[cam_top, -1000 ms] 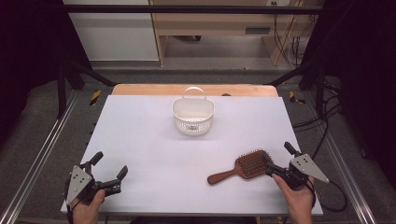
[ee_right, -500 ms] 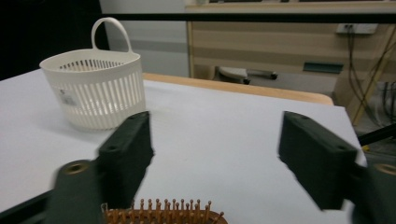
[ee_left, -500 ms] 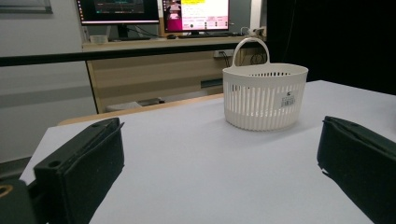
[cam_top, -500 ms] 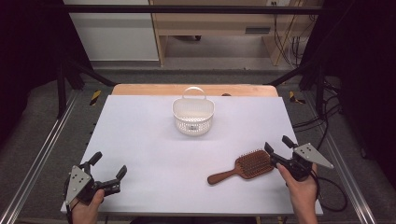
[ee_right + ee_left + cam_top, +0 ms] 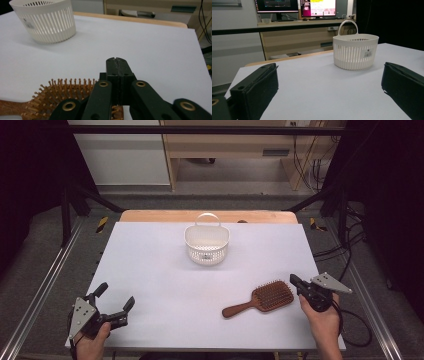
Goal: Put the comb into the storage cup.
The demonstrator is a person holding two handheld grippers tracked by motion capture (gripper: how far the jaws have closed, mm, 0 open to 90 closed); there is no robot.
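Your right gripper (image 5: 116, 60) has just snapped its jaws together on nothing, beside the wooden paddle hairbrush (image 5: 260, 298); brush not gripped, left gripper (image 5: 115, 304) gapes.

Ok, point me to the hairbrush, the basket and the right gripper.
hairbrush (image 5: 272, 296), high view, on the bristle pad of its head.
basket (image 5: 206, 251), high view, on its slotted front wall.
right gripper (image 5: 116, 61), right gripper view, at the tips of its shut jaws.
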